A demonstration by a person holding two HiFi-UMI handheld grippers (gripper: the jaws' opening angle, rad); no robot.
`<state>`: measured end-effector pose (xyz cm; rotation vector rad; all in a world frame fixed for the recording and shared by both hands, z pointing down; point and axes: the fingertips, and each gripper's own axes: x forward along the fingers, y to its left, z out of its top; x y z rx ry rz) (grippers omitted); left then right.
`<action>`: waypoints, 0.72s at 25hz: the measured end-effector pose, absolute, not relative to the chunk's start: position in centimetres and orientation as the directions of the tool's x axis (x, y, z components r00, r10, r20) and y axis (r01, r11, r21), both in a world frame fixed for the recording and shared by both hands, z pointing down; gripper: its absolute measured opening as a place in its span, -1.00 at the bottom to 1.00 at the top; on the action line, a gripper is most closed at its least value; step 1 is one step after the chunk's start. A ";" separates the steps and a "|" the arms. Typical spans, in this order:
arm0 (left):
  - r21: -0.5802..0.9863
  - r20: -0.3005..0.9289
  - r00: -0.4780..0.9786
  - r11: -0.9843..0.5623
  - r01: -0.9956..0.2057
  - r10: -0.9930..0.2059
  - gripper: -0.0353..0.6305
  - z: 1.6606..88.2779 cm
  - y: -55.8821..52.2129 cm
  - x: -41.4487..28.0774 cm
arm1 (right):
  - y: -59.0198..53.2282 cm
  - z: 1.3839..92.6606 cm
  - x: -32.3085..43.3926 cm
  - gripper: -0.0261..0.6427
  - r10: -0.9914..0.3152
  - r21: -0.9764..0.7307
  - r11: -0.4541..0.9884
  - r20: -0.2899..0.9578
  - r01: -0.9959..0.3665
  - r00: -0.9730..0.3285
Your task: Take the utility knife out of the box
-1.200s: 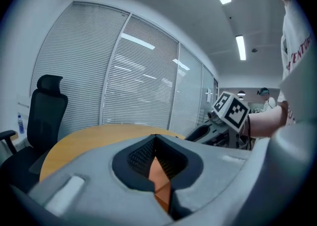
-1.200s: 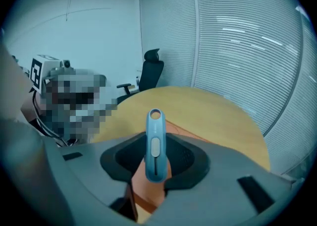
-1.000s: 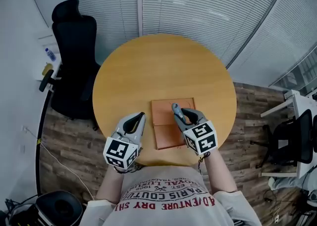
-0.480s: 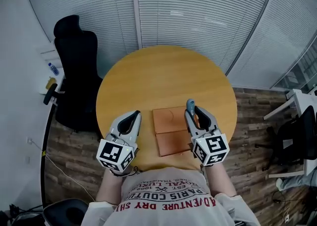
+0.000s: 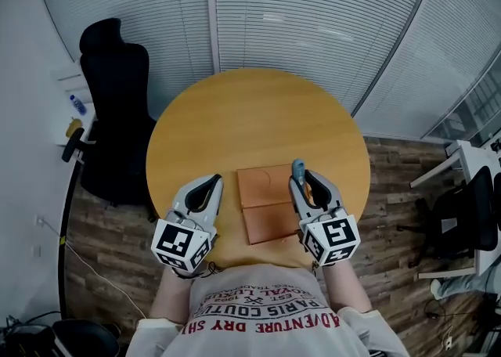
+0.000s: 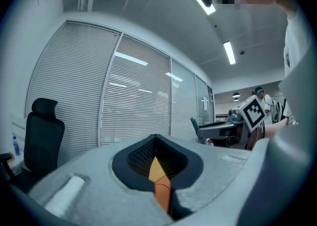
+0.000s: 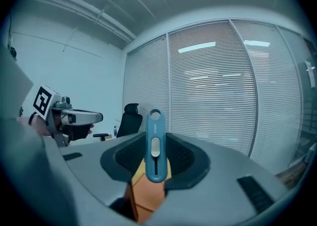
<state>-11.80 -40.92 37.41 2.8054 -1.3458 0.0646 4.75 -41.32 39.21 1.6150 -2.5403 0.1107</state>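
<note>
Right gripper (image 5: 302,182): jaws closed on the blue utility knife (image 7: 155,144), gripped at its lower end, with the hanging-hole end projecting beyond the jaw tips. The knife is out of the box (image 5: 258,189) and held over that box's right edge.

Left gripper (image 5: 213,183): jaw tips together, nothing between them, positioned to the left of the box.

The orange box lies open and flat at the near edge of the round wooden table (image 5: 250,117); the far part of the top is bare.

A black office chair (image 5: 113,105) stands at the table's left. Slatted blinds (image 5: 313,19) line the wall beyond. Wood plank floor (image 5: 391,175).
</note>
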 end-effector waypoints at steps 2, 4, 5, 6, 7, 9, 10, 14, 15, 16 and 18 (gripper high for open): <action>0.009 0.050 0.624 -0.624 -0.781 -0.780 -0.91 37.5 -40.8 -11.9 | -41.1 39.4 4.5 -0.53 -0.892 0.013 0.432 0.156 -0.902 -0.425; 0.008 0.050 0.620 -0.621 -0.784 -0.783 -0.91 37.4 -40.8 -12.1 | -41.1 39.4 4.3 -0.53 -0.890 0.016 0.434 0.161 -0.901 -0.426; 0.008 0.049 0.618 -0.619 -0.785 -0.784 -0.91 37.4 -40.7 -12.2 | -41.1 39.4 4.2 -0.53 -0.890 0.017 0.435 0.161 -0.900 -0.427; 0.008 0.047 0.617 -0.617 -0.787 -0.786 -0.91 37.4 -40.7 -12.3 | -41.1 39.4 4.1 -0.53 -0.890 0.019 0.434 0.162 -0.901 -0.425; 0.009 0.046 0.616 -0.616 -0.787 -0.786 -0.91 37.4 -40.7 -12.4 | -41.0 39.5 4.1 -0.53 -0.892 0.021 0.430 0.164 -0.902 -0.422; 0.010 0.045 0.615 -0.616 -0.788 -0.787 -0.91 37.4 -40.8 -12.5 | -41.1 39.5 4.1 -0.53 -0.896 0.028 0.420 0.169 -0.907 -0.410; 0.011 0.045 0.616 -0.616 -0.788 -0.787 -0.91 37.5 -40.9 -12.5 | -41.2 39.6 4.1 -0.53 -0.898 0.031 0.416 0.172 -0.909 -0.405; 0.015 0.044 0.619 -0.619 -0.785 -0.784 -0.91 37.5 -41.1 -12.2 | -41.3 39.6 4.4 -0.53 -0.901 0.035 0.409 0.175 -0.912 -0.397; 0.014 0.045 0.621 -0.621 -0.784 -0.783 -0.91 37.6 -41.1 -12.0 | -41.3 39.7 4.5 -0.53 -0.902 0.034 0.407 0.175 -0.913 -0.396; 0.014 0.045 0.622 -0.622 -0.783 -0.782 -0.91 37.6 -41.1 -11.9 | -41.2 39.7 4.6 -0.53 -0.902 0.034 0.406 0.174 -0.913 -0.394; 0.014 0.046 0.626 -0.626 -0.780 -0.779 -0.91 37.7 -41.1 -11.6 | -41.1 39.8 4.8 -0.53 -0.905 0.038 0.399 0.173 -0.916 -0.388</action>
